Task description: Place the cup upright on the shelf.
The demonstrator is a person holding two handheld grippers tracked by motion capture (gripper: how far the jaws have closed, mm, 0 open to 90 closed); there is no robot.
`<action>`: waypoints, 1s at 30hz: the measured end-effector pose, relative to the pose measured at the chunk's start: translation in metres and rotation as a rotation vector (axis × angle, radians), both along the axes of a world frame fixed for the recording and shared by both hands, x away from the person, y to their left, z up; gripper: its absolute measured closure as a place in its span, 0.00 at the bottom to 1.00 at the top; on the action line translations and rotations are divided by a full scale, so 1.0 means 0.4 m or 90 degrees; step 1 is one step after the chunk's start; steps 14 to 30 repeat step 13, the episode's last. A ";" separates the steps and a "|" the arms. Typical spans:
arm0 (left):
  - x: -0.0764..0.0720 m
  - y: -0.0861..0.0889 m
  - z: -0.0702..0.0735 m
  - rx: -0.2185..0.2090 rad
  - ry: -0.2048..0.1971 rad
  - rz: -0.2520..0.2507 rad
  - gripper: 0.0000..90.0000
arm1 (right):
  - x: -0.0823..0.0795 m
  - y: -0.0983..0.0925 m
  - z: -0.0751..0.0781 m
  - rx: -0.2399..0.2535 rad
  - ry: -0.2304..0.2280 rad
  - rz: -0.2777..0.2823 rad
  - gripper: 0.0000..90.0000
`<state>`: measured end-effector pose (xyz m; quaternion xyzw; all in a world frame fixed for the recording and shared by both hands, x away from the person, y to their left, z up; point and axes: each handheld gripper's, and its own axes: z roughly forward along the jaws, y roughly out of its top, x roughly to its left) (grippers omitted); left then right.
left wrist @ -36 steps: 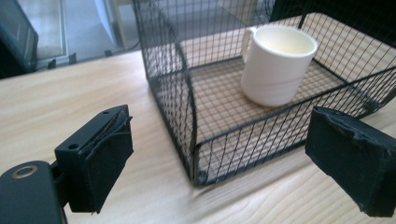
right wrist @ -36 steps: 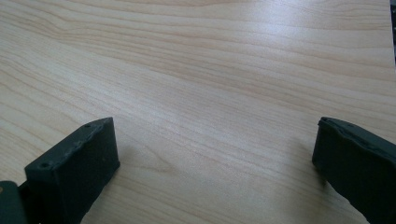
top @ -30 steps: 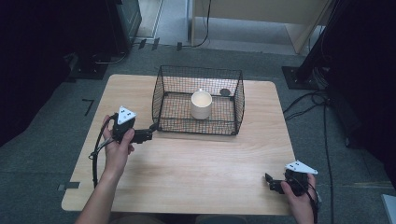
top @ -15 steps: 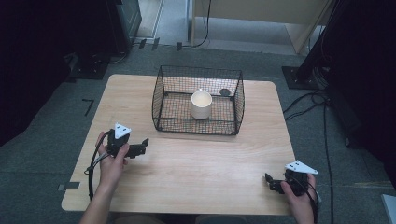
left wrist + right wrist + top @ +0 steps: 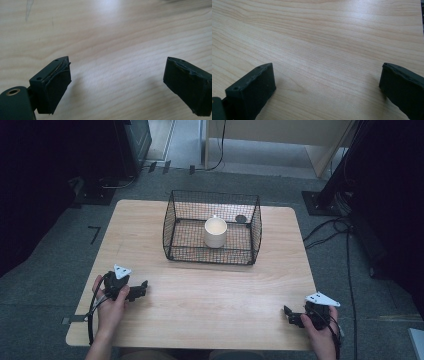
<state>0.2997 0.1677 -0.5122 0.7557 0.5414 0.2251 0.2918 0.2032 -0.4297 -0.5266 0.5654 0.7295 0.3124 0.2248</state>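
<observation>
A black wire basket (image 5: 212, 227) stands at the back middle of the wooden table (image 5: 200, 290). Inside it sits a white cup (image 5: 215, 232), upright, and a small dark round thing (image 5: 241, 219) lies near its back right corner. My left gripper (image 5: 142, 289) rests low at the front left of the table, open, its jaws pointing right. In the left gripper view its fingertips (image 5: 56, 85) stand wide apart over bare wood. My right gripper (image 5: 290, 315) lies at the front right corner, open, and nothing lies between its fingertips (image 5: 254, 92).
Dark cabinets and cables (image 5: 330, 227) lie on the grey floor around the table. A black tape mark (image 5: 94, 234) is on the floor at the left. The table's front edge is just beside both hands.
My left gripper has pulled back from the basket's front left corner toward the table's front left. The right gripper has stayed where it was.
</observation>
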 end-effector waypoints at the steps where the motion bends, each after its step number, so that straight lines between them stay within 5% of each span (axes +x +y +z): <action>1: -0.003 0.004 -0.005 0.001 0.004 0.004 0.09 | 0.000 0.000 0.000 0.000 0.000 0.000 0.00; 10: -0.013 0.012 -0.014 -0.011 -0.008 0.008 0.08 | 0.000 -0.001 0.000 -0.001 -0.001 -0.002 0.00; 13: -0.011 0.013 -0.016 -0.009 0.000 0.034 0.02 | 0.000 -0.001 0.000 -0.001 -0.001 -0.003 0.00; 30: -0.011 0.013 -0.016 -0.009 0.000 0.034 0.02 | 0.000 -0.001 0.000 -0.001 -0.001 -0.003 0.00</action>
